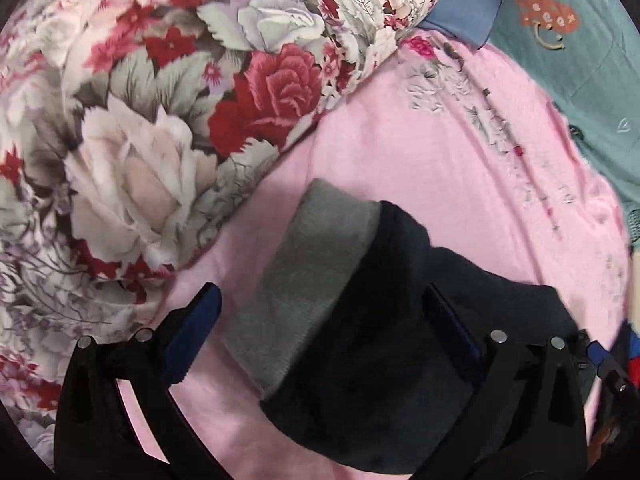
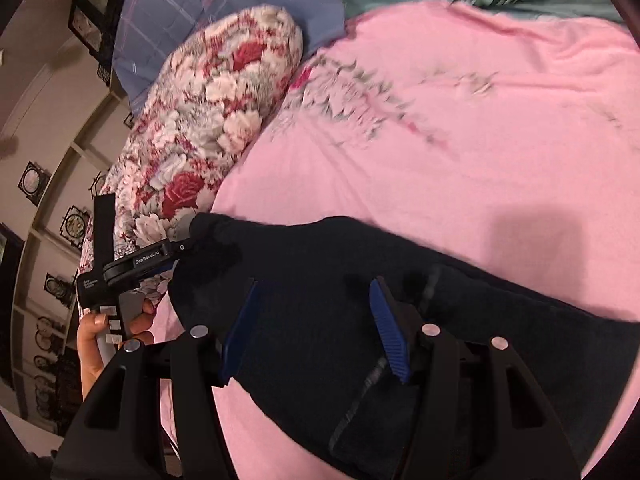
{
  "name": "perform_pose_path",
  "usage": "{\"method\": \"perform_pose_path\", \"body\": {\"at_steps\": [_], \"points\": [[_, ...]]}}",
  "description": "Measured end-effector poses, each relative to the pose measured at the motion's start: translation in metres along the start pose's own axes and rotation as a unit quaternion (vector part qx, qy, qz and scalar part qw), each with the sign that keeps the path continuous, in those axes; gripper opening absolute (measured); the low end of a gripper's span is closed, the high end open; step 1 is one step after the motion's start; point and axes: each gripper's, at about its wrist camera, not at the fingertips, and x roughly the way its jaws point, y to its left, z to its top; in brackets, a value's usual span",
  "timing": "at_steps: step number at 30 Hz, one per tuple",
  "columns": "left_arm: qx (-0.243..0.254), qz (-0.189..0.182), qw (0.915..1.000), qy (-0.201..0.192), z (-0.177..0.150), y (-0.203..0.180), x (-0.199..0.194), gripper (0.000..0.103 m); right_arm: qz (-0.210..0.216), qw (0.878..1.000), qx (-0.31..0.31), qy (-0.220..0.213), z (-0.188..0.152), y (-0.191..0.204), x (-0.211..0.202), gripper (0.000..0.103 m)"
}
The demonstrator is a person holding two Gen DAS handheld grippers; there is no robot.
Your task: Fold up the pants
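Dark navy pants [image 1: 380, 360] lie on the pink bedsheet [image 1: 420, 152], one end turned back to show grey lining [image 1: 312, 280]. My left gripper [image 1: 324, 320] is open and straddles that end, the grey lining and dark cloth sitting between its wide-apart blue pads. In the right wrist view the pants [image 2: 320, 264] stretch across the lower half. My right gripper [image 2: 314, 328] hovers open over their middle with cloth under both pads. A hand [image 2: 96, 344] holds the left gripper [image 2: 176, 252] at the pants' left end.
A rolled floral quilt [image 1: 140, 120] lies along the left side, close to the pants' end. A blue pillow [image 2: 208, 4] and teal cloth with an orange print [image 1: 568, 40] sit at the far side. A wall with framed pictures [image 2: 36, 184] stands beyond the bed.
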Motion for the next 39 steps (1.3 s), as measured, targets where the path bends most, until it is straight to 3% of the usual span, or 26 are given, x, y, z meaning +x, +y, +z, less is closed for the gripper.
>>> {"method": "perform_pose_path", "body": {"at_steps": [1, 3, 6, 11, 13, 16, 20, 24, 30, 34, 39], "points": [[0.001, 0.02, 0.9998, 0.004, 0.002, -0.001, 0.007, 0.101, -0.011, 1.0, -0.003, 0.004, 0.004, -0.002, 0.011, 0.058], [-0.006, 0.012, 0.9997, 0.018, 0.004, 0.008, 0.014, 0.101, -0.082, 0.997, -0.001, 0.015, 0.013, -0.017, 0.036, 0.057], [-0.012, 0.014, 0.9998, 0.01, 0.001, 0.01, -0.005, 0.101, -0.131, 0.991, 0.012, -0.03, 0.015, -0.02, 0.022, 0.058], [0.015, 0.014, 0.9993, -0.032, -0.015, 0.014, -0.053, 0.101, -0.051, 0.997, 0.007, -0.066, -0.004, -0.014, -0.036, 0.06], [0.019, 0.021, 0.9991, -0.031, -0.02, 0.018, -0.057, 0.101, -0.039, 0.996, 0.008, -0.08, -0.013, -0.021, -0.059, 0.071], [0.018, 0.033, 0.9993, -0.009, -0.033, 0.026, -0.047, 0.101, -0.058, 0.99, 0.025, -0.123, -0.032, -0.044, -0.101, 0.073], [0.008, 0.013, 0.9994, 0.031, -0.046, 0.033, -0.026, 0.101, -0.095, 0.98, 0.073, -0.158, -0.055, -0.086, -0.131, 0.073], [-0.018, -0.013, 0.9989, 0.041, -0.047, 0.033, -0.021, 0.101, -0.102, 0.975, 0.114, -0.16, -0.068, -0.114, -0.133, 0.073], [-0.003, -0.023, 0.9987, 0.044, -0.043, 0.015, -0.025, 0.1, -0.089, 0.978, 0.105, -0.157, -0.075, -0.119, -0.126, 0.073], [-0.02, -0.056, 0.9956, 0.072, -0.041, 0.016, -0.018, 0.072, -0.082, 0.981, 0.086, -0.154, -0.077, -0.116, -0.124, 0.073], [-0.029, -0.07, 0.9932, 0.089, -0.04, 0.019, -0.008, 0.069, -0.068, 0.983, 0.089, -0.144, -0.079, -0.12, -0.122, 0.073]]}}
